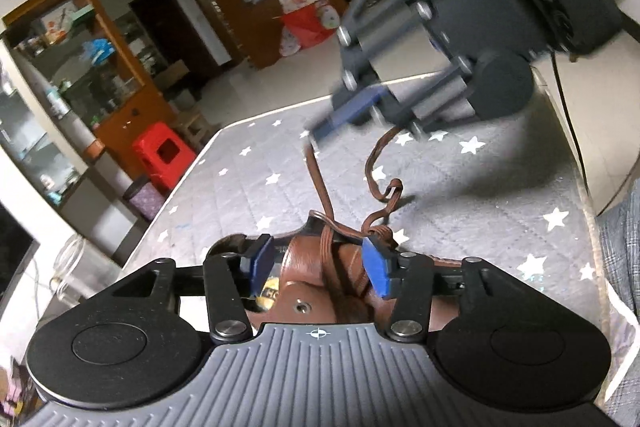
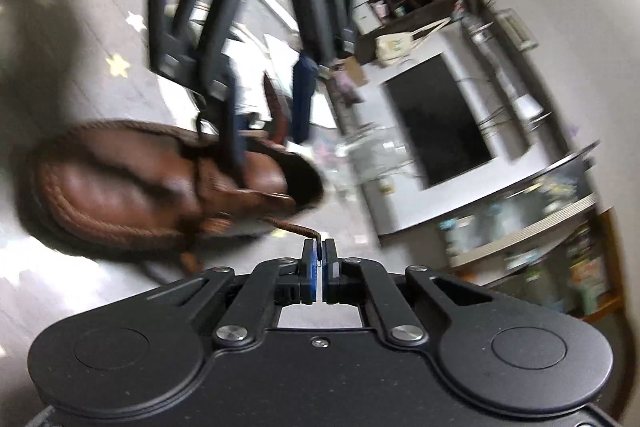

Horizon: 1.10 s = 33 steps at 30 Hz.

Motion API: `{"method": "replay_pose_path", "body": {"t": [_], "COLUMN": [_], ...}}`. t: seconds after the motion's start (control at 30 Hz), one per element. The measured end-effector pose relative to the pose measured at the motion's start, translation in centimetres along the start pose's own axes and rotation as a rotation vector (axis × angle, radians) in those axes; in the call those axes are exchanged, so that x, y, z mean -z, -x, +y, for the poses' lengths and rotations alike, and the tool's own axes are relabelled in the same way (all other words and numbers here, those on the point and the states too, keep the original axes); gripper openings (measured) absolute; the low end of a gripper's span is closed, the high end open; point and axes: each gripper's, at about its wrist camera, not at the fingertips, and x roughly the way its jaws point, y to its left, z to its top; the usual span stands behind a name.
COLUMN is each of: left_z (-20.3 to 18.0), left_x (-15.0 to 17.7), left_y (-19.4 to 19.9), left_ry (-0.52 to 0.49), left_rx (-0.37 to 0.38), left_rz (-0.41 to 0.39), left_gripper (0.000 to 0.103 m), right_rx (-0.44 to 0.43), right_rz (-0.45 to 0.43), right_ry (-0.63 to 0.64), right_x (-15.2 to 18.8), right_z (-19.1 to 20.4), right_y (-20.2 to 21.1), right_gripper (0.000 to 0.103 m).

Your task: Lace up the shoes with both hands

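- Arched wooden display cabinet (image 1: 120,39) at left, red plastic stool (image 1: 164,153) before it.
- Pale tiled floor (image 1: 256,87), white walls.
- Dark television screen (image 2: 438,119) at centre right.

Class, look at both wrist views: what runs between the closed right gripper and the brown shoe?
A taut stretch of brown lace runs from the right gripper to the brown shoe; the right wrist view shows it best.

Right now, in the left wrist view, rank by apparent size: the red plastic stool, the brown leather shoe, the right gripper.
1. Right gripper, inflated by closeness.
2. Brown leather shoe, partly hidden.
3. Red plastic stool, farthest away.
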Motion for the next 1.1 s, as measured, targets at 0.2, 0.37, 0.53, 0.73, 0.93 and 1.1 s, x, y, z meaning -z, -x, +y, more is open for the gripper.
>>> {"method": "replay_pose_path", "body": {"t": [0.2,0.37,0.53,0.73,0.93,1.1], "left_z": [-0.8,-1.1,-0.5,-1.3,-1.9,-2.2], "left_x": [0.9,1.1,2.0,2.5,2.4,2.5], "left_y": [0.2,0.3,0.6,0.9,1.5,1.9], "left_ry": [0.080,0.140,0.217,0.267,0.299,0.318], "left_rx": [-0.067,-0.105,-0.140,-0.173,-0.173,-0.174], "left_rz": [0.043,0.059,0.036,0.034,0.018,0.010], "left_gripper": [0.052,0.052,0.053,0.053,0.053,0.053], "right_rx": [0.059,0.091,0.047,-0.028,-0.088,-0.110], "right_rz": [0.001,0.003,0.066,0.195,0.302,0.365], "right_ry": [-0.054,-0.121,-0.210,-0.333,-0.437,-0.489], "right_x": [0.8,1.5,3.4,7.5,11.0,13.2], "right_z": [-1.4,-2.6,-3.6,-2.0,0.6,1.9], "right_y": [0.4,0.7,1.3,1.0,0.1,-1.0], "right_gripper": [0.004,0.005,0.005,0.005,0.005,0.005]}}
